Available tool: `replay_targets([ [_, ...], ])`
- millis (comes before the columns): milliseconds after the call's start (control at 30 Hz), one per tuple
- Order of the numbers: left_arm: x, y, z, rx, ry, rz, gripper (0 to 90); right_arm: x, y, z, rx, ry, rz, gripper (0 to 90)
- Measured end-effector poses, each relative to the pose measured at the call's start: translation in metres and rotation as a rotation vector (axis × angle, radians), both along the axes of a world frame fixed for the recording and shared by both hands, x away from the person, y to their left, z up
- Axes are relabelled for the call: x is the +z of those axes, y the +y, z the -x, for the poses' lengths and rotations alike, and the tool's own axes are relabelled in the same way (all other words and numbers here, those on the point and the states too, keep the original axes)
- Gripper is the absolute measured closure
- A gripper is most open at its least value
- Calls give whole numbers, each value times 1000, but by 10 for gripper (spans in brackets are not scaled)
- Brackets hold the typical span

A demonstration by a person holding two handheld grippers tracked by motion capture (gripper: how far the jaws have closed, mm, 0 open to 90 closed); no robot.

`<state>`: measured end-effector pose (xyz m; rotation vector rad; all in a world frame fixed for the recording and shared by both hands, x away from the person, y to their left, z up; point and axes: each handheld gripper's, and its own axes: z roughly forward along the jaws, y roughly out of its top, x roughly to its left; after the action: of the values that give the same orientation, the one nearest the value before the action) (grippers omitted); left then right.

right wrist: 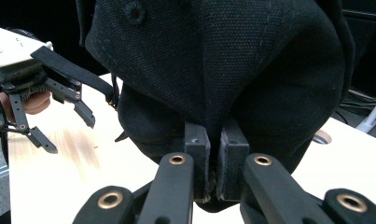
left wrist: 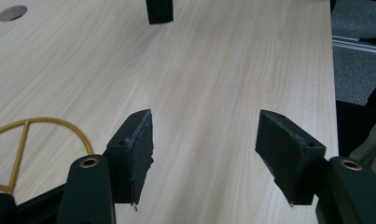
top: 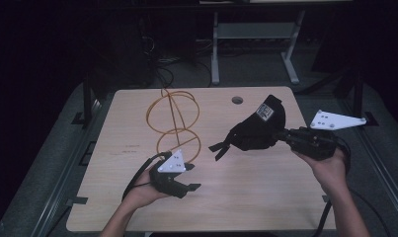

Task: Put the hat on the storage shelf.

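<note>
High view: our right gripper (top: 280, 134) clamps the black cap (top: 258, 129) aloft; left gripper (top: 186, 185) gapes empty beside the orange wire frame (top: 174, 121). Cap lifted; placement pending, we judge.

Your left gripper (top: 186, 181) and right gripper (top: 280, 134) are both black, each topped with a grey triangular plate dotted with screws. Brass rivets mark the linkages, the pads (left wrist: 138, 149) look worn, and black cables trail off. Your forearms are bare.

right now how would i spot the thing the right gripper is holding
Start at the light wooden table and look at its right half. There the right gripper pinches a black fabric cap, lifted, with a strap dangling. Its neighbour, the wire hoop frame, is thin and orange.
</note>
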<state>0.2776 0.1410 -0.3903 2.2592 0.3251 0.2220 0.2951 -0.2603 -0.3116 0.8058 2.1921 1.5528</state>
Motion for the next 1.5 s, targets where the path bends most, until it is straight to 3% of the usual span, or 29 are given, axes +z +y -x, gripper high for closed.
replay_targets([
  [567, -3, 6, -2, 18, 4, 19, 351, 32, 26, -18, 46, -41, 0, 847],
  [1000, -3, 7, -2, 17, 4, 7, 349, 60, 67, -37, 124, -71, 18, 847],
  [1500, -3, 8, -2, 20, 14, 19, 350, 82, 116, -62, 214, -39, 67, 845],
])
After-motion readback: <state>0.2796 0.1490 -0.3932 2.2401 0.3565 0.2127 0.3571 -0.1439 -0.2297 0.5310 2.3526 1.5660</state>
